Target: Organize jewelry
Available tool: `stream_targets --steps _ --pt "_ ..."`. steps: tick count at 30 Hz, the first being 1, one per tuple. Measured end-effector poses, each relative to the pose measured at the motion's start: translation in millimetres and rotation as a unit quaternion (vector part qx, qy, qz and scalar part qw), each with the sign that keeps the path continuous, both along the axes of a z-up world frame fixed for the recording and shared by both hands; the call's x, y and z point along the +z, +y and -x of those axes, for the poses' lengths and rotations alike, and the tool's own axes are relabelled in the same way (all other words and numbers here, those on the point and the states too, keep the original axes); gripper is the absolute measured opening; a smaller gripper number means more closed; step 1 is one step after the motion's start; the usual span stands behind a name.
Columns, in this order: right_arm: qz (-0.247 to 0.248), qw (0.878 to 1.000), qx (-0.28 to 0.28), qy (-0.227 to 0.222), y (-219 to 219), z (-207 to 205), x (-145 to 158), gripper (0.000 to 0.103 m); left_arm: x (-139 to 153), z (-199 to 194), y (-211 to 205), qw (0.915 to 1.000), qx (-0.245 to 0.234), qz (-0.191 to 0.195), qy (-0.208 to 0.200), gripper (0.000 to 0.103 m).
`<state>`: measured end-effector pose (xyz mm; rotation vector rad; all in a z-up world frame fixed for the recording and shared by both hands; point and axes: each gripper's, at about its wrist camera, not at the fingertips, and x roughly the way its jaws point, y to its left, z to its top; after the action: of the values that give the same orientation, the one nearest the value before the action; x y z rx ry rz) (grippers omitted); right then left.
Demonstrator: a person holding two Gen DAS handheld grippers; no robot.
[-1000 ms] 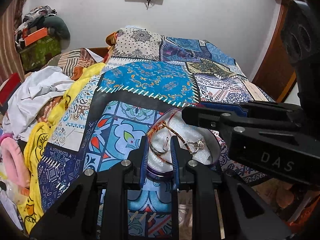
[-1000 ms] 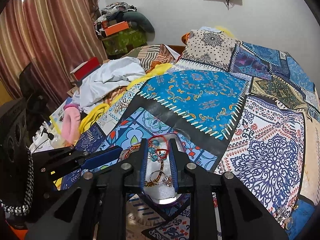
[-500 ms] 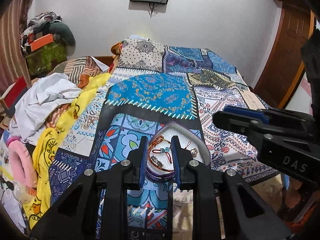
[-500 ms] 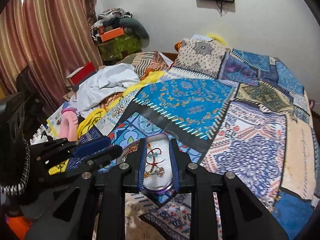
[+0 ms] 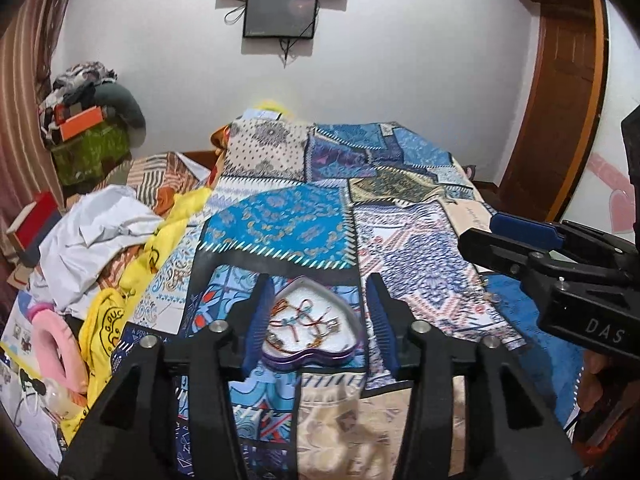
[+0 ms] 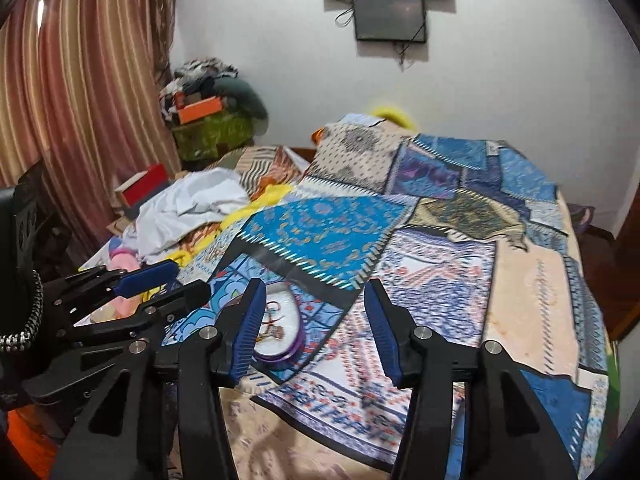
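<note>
Both grippers stand wide open now, where a second ago each had its blue-padded fingers drawn close together over the jewelry. The left gripper [image 5: 318, 318] holds nothing; its fingers spread apart on either side of the heart-shaped tray [image 5: 352, 322], which looks smaller and farther off than it did a second ago, when it filled the space right at the fingertips. The right gripper [image 6: 316, 322] is likewise spread wide and empty, and it sits off to the right of the tray [image 6: 298, 342], whose purple rim shows just past its left finger; earlier the tray lay straight between its fingers.

The tray rests on the patchwork bedspread [image 5: 404, 240], near the foot end of the bed. Inside it, on the white lining, lies a tangle of jewelry [image 5: 306, 320]: red and orange cords, a thin chain and a few small metal pieces, too small to tell apart.

Both cameras now see more of the room than before: the two dark screens [image 5: 280, 14] on the white wall sit fully in view. In the left wrist view the right gripper [image 5: 516, 240] reaches in from the right edge, well apart from the tray. A heap of white cloth [image 5: 100, 224] and a yellow garment [image 5: 104, 320] lie along the bed's left side.
</note>
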<state>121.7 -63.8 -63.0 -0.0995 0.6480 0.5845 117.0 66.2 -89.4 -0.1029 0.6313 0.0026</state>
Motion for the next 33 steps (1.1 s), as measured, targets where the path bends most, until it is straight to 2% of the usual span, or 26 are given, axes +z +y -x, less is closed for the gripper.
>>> stream_targets --steps 8,19,26,33 --pt "-0.011 0.999 -0.035 -0.013 -43 8 8 0.048 13 1 -37 0.9998 -0.016 -0.011 -0.009 0.051" --pt "-0.007 0.995 -0.099 -0.011 -106 10 4 0.048 7 -23 -83 0.9982 -0.058 -0.001 0.011 0.052" --pt "0.006 0.991 -0.131 0.015 -134 3 -13 0.048 -14 -46 -111 0.9946 -0.096 0.002 0.041 0.052" --pt "0.021 0.99 -0.128 0.051 -143 -6 -38 0.048 -45 -66 -126 0.9898 -0.116 0.008 0.082 0.052"
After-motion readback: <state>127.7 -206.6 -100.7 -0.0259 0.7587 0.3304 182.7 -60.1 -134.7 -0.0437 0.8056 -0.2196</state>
